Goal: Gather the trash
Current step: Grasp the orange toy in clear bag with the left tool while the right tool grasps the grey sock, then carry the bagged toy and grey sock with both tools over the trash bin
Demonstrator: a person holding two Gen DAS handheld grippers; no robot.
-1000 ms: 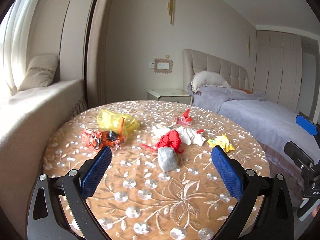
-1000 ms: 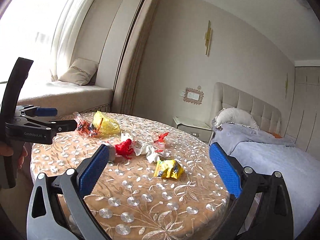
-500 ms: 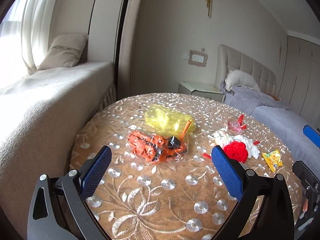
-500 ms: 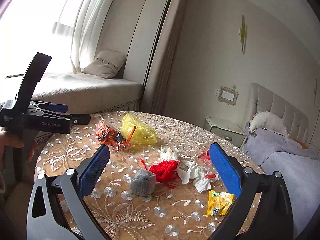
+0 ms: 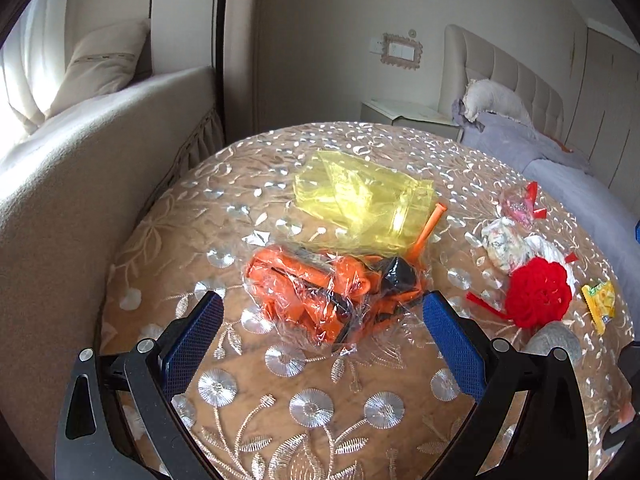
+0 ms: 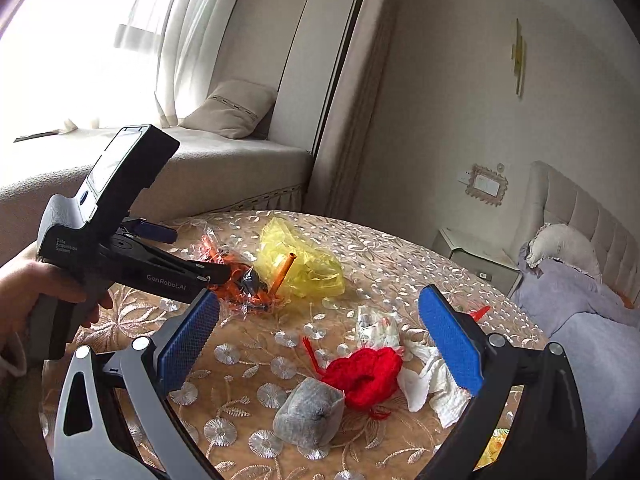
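Round surface [image 5: 132, 248] under a tan embroidered cloth with silver flower discs, carrying scattered trash. Item: left gripper [image 5: 320, 312], blue pads spread wide apart, nothing between them, poised low over the near edge of the clear wrapper bundle [image 5: 332, 292], which holds orange and black pieces; whether a pad touches the film cannot be told. In the right wrist view the same gripper [image 6: 180, 256] reaches in from the left, held by a hand [image 6: 44, 300], its tips at the bundle. Item: yellow plastic bag [image 5: 360, 204], crumpled, just behind the bundle and touching it. Item: orange tube [image 5: 428, 232], tilted, leaning between bundle and bag. Item: red knitted piece [image 6: 368, 376], right of the bundle and well apart from it. Item: grey wad [image 6: 312, 412], just beside the red piece on its near side. Item: white tissue [image 6: 432, 384], crumpled, against the red piece on its far right. Item: small yellow packet [image 5: 600, 304], near the surface's right edge. Item: right gripper [image 6: 320, 352], pads likewise wide apart and empty, hovering above the red piece and grey wad. Surroundings: bed [image 5: 568, 168] with grey cover at right; window seat [image 6: 224, 156] with a cushion at left.
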